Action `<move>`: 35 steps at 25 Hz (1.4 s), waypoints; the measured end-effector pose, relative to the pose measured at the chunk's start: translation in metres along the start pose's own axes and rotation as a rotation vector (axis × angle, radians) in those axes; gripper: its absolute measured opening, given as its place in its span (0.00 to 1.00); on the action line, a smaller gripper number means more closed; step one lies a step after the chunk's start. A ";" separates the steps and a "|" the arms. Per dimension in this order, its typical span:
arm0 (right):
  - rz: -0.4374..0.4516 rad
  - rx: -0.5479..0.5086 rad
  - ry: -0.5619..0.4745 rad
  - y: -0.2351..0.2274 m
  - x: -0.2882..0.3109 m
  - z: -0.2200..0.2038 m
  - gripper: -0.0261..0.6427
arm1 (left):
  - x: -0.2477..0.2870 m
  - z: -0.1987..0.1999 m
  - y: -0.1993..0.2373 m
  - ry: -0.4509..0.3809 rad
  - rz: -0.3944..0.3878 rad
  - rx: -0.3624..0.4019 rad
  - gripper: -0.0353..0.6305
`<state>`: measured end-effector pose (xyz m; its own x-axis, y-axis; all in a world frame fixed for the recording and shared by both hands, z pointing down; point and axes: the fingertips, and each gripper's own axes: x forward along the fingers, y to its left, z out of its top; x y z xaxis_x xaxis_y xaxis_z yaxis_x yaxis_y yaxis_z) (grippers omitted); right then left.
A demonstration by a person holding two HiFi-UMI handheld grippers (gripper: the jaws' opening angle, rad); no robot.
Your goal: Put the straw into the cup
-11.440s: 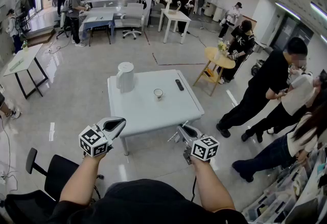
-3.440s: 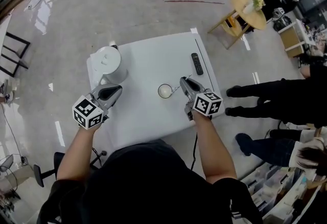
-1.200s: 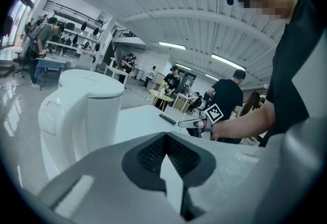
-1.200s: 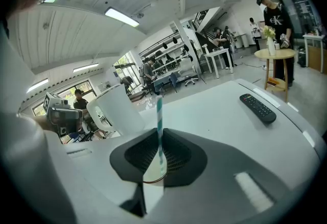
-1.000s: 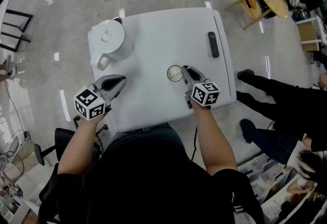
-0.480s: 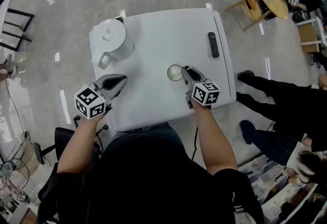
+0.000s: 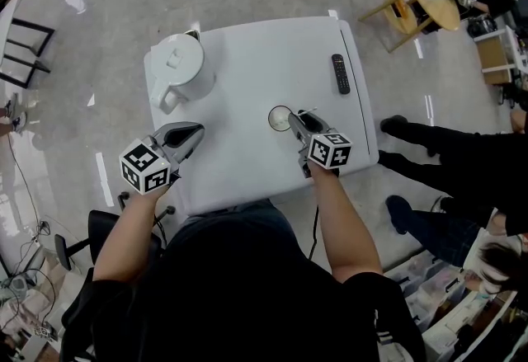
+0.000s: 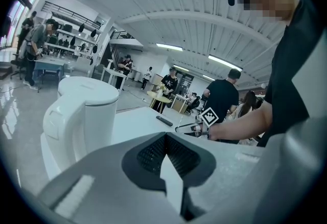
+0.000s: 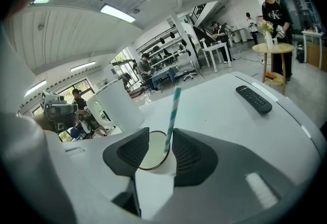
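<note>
Change since a second ago: right tool (image 7: 295,117) was pinched on the straw above the cup; its jaws have just been opening and now stand spread; left tool (image 7: 196,132) is where it was
Right tool, own view: right tool (image 9: 159,142) has its ribbed pads apart, one either side of the cup (image 9: 162,167); neither pad presses on anything
Straw (image 9: 171,116): teal-and-white striped; lower end inside the cup, upper end well above the rim, slightly tilted; just beside the right-hand pad, contact cannot be told
Cup (image 7: 280,117): white with a dark rim line; upright on the tabletop (image 7: 264,55), near its middle
Left tool (image 8: 166,139): jaws pressed together, nothing between them; hovers over the tabletop's near left edge
Kettle (image 7: 181,68): white, lidded; stands at the far left corner; fills the left of the left gripper view (image 8: 82,116)
Remote (image 7: 338,73): black; lies flat by the right edge, well apart from the cup; also in the right gripper view (image 9: 254,99)
Writing: black-and-white square markers on both tool cubes; bystander's black shirt (image 9: 273,14) carries white letters that read as CK
</note>
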<state>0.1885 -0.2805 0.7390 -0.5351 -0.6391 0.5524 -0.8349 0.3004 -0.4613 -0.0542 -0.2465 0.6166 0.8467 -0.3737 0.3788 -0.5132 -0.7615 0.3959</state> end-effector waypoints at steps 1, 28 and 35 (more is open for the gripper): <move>-0.003 0.005 0.002 -0.001 -0.001 -0.001 0.30 | -0.001 0.001 -0.001 0.000 -0.002 0.001 0.05; -0.078 -0.020 -0.088 0.022 -0.067 0.010 0.31 | -0.023 0.030 -0.034 -0.034 -0.065 0.100 0.05; -0.101 -0.035 -0.146 0.037 -0.097 0.018 0.31 | -0.036 0.043 -0.045 -0.062 -0.074 0.139 0.05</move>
<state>0.2121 -0.2198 0.6558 -0.4264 -0.7622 0.4870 -0.8887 0.2527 -0.3826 -0.0555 -0.2210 0.5489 0.8906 -0.3430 0.2988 -0.4288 -0.8523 0.2996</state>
